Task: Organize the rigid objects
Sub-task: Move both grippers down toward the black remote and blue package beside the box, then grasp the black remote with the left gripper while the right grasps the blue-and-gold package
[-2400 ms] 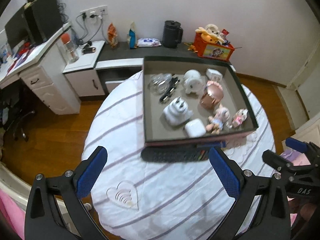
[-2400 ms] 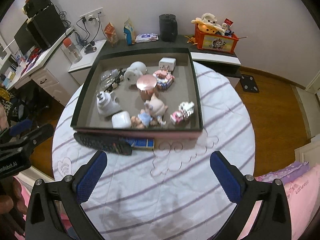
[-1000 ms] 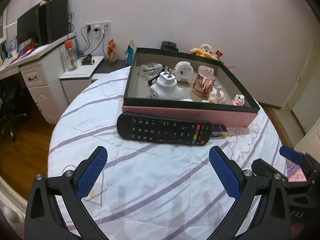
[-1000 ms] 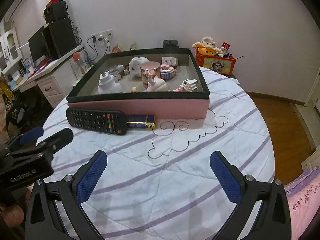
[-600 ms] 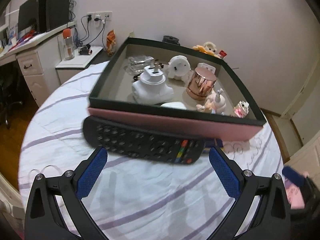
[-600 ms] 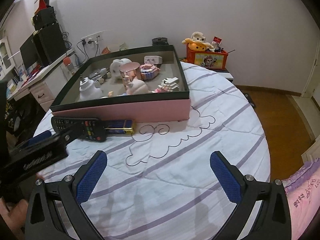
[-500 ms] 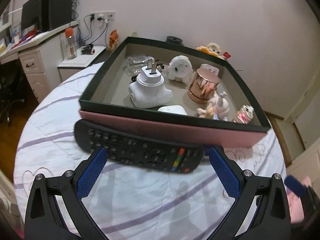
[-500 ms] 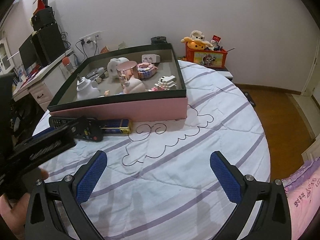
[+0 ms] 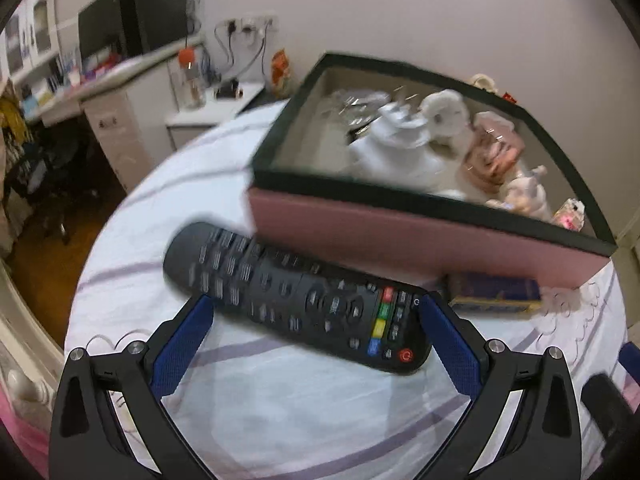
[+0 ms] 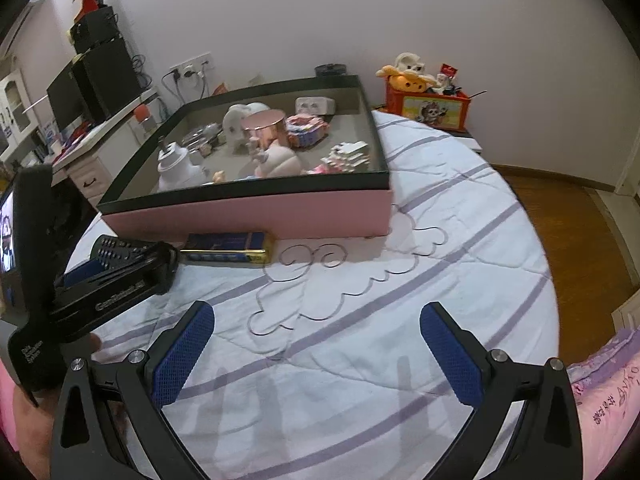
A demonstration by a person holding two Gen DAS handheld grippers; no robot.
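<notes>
- Black remote [image 9: 296, 300] lay between the spread fingers of the left gripper [image 9: 316, 344], ungrasped.
- Right gripper [image 10: 316, 344] hung released, empty.
- Risk: an off-centre pinch could tip the remote against the box [image 9: 420, 236].

Both hand-held grippers [image 9: 316, 332] [image 10: 318, 334] seemingly spread wide.

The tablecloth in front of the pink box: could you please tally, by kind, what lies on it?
Black remote control: 1
Blue-and-gold flat pack: 1
Total: 2, both on the tablecloth outside the pink box.
</notes>
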